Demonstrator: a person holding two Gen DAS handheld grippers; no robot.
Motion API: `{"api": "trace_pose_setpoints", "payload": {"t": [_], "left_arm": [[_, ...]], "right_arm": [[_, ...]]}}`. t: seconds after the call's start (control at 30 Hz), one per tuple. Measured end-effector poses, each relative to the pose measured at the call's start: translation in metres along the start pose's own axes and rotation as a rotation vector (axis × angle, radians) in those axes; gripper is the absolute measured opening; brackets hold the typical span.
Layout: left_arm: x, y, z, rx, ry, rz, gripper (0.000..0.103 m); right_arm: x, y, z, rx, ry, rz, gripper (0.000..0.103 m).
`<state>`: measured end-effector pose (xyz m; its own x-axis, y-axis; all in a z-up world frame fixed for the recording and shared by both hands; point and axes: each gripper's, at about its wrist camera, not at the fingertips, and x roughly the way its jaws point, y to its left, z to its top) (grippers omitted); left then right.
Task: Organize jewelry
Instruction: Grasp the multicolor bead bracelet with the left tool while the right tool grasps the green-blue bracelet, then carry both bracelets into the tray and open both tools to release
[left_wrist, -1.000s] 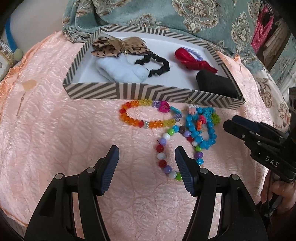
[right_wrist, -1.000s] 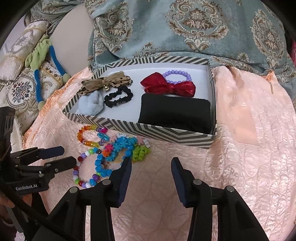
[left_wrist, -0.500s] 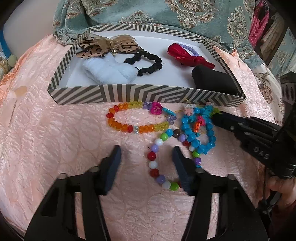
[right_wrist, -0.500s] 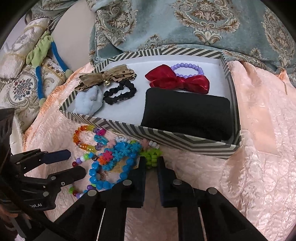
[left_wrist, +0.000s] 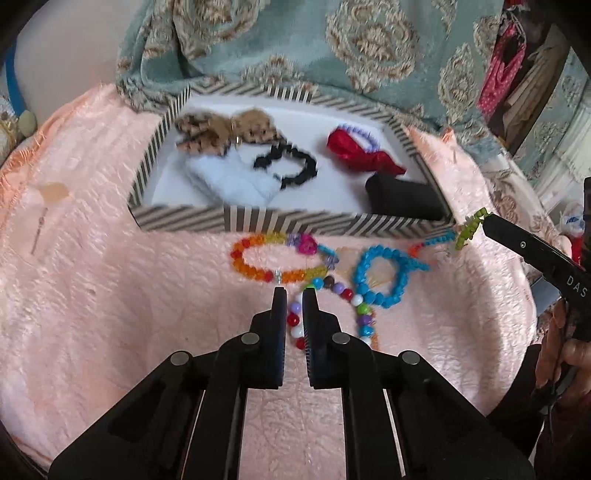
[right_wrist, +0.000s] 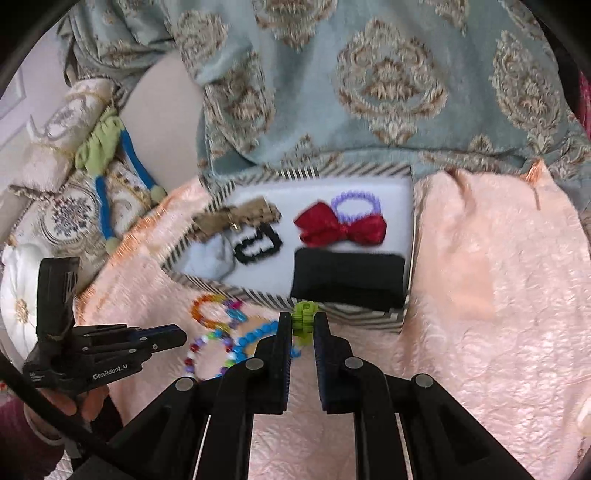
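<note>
Three bead bracelets lie on the pink quilt in front of a striped box (left_wrist: 258, 219). My right gripper (right_wrist: 303, 320) is shut on the green end (right_wrist: 303, 320) of the blue bead bracelet (left_wrist: 380, 275) and lifts that end; it also shows in the left wrist view (left_wrist: 480, 221). My left gripper (left_wrist: 294, 293) is shut on the mixed round-bead bracelet (left_wrist: 332, 291), with beads showing between its fingers. The orange and yellow bracelet (left_wrist: 266, 258) lies just beyond the left fingertips.
The box holds a leopard bow (left_wrist: 225, 131), a white scrunchie (left_wrist: 236, 177), a black scrunchie (left_wrist: 295, 166), a red bow (right_wrist: 340, 227), a purple bead ring (right_wrist: 356, 205) and a black cushion (right_wrist: 349, 278). A teal patterned blanket (right_wrist: 369, 92) lies behind it.
Both grippers have closed. The right one took the green end of the blue bracelet and pulled it up and right, stretching it. The left one closed on the mixed round-bead bracelet.
</note>
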<state>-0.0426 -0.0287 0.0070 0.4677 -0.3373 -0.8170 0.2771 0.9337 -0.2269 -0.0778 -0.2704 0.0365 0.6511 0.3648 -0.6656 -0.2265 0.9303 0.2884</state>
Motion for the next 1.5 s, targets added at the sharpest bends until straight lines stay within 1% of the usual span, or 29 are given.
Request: {"api": "trace_pose_setpoints", "payload": {"t": [0.1,0.17,0.2,0.27,0.3,0.33,0.4,0.43,0.47,0.5,0.53,0.6,0.63,0.67,0.73,0.93,1.07,1.3,1.5], "left_arm": [[-0.006,0.0,0.001,-0.003,-0.005,0.004,0.007],[-0.003,0.0,0.001,-0.007,0.007,0.006,0.007],[0.001,0.0,0.0,-0.012,0.019,0.009,0.009],[0.012,-0.003,-0.004,-0.019,0.052,0.025,0.024],[0.016,-0.004,-0.006,-0.021,0.065,0.029,0.037],[0.023,-0.005,-0.009,-0.024,0.08,0.029,0.04],[0.037,-0.008,-0.013,-0.02,0.118,0.044,0.04],[0.043,-0.009,-0.015,-0.013,0.132,0.051,0.038],[0.044,-0.011,-0.017,-0.002,0.119,0.063,0.033],[0.044,-0.013,-0.017,0.012,0.107,0.075,0.011],[0.044,-0.013,-0.016,0.014,0.115,0.068,0.008],[0.038,-0.011,-0.014,-0.006,0.116,0.024,0.008],[0.033,-0.012,-0.012,0.0,0.108,0.022,0.008],[0.023,-0.014,-0.01,0.023,0.077,0.029,0.008],[0.007,-0.016,-0.004,0.037,0.043,0.021,0.008],[-0.029,-0.017,0.021,0.034,-0.034,-0.005,0.008],[-0.046,-0.012,0.039,0.03,-0.089,0.01,0.008],[-0.056,-0.01,0.066,0.033,-0.132,0.034,0.008],[-0.047,-0.018,0.082,0.043,-0.136,0.039,0.008]], "right_arm": [[-0.014,0.002,0.005,-0.007,-0.025,-0.003,0.011],[-0.023,0.003,0.008,-0.008,-0.043,-0.003,0.011],[-0.027,0.003,0.008,-0.01,-0.051,-0.005,0.011],[-0.033,0.004,0.009,-0.013,-0.059,-0.005,0.011],[-0.036,0.005,0.009,-0.014,-0.062,-0.006,0.011],[-0.037,0.005,0.009,-0.016,-0.063,-0.007,0.011],[-0.04,0.005,0.008,-0.02,-0.063,-0.008,0.011],[-0.041,0.005,0.008,-0.02,-0.063,-0.006,0.011],[-0.042,0.006,0.008,-0.02,-0.064,-0.005,0.011],[-0.043,0.006,0.008,-0.021,-0.065,-0.003,0.011],[-0.043,0.007,0.008,-0.023,-0.066,-0.002,0.011],[-0.046,0.009,0.008,-0.028,-0.07,0.002,0.011],[-0.047,0.01,0.009,-0.033,-0.073,0.003,0.011],[-0.049,0.01,0.01,-0.037,-0.077,0.003,0.011],[-0.054,0.012,0.014,-0.043,-0.09,0.005,0.011],[-0.06,0.014,0.027,-0.054,-0.113,-0.001,0.011],[-0.059,0.015,0.037,-0.065,-0.119,-0.01,0.011],[-0.054,0.011,0.055,-0.072,-0.125,-0.025,0.011],[-0.042,0.009,0.071,-0.069,-0.122,-0.023,0.011]]}}
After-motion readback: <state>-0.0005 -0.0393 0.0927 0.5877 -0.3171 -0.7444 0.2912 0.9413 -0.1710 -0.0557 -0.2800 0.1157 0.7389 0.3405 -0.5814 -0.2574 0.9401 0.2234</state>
